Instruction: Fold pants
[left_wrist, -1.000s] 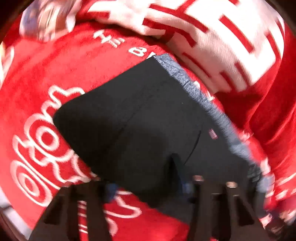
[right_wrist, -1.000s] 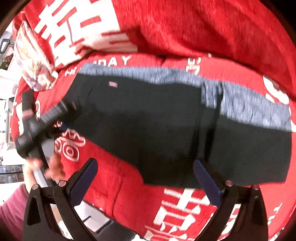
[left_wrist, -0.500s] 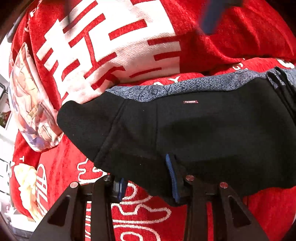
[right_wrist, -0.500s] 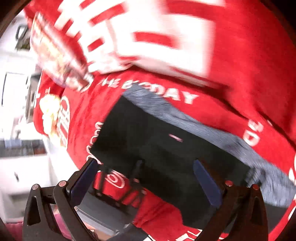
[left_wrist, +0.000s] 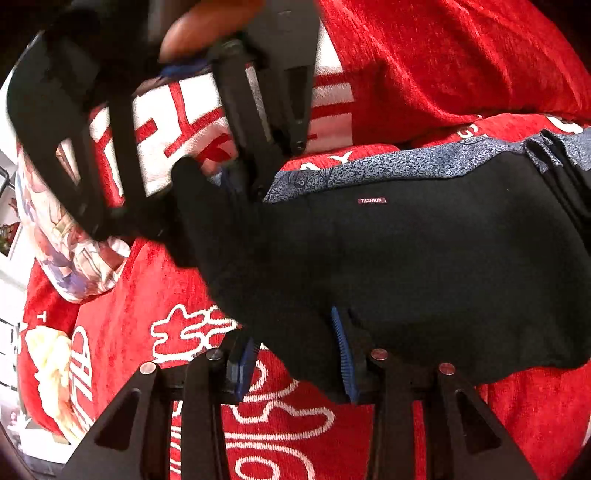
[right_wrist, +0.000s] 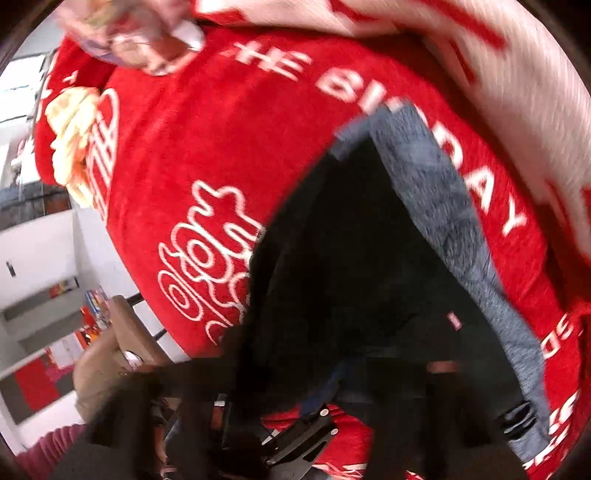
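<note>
Left gripper (left_wrist: 295, 354): clenched on near hem of black pants (left_wrist: 424, 266), cloth bunched between blue pads. Pants lie on red blanket (left_wrist: 155, 280). Right gripper (left_wrist: 236, 173): jaws just been closing, at pants' far corner; pinch hidden by cloth. Right wrist view blurred.

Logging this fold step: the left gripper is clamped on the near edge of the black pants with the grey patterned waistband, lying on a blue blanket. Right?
Not quite. The blanket is red with white lettering, not blue, as the left wrist view shows. The rest stands: the left gripper is clamped on the near edge of the black pants with the grey patterned waistband.
</note>
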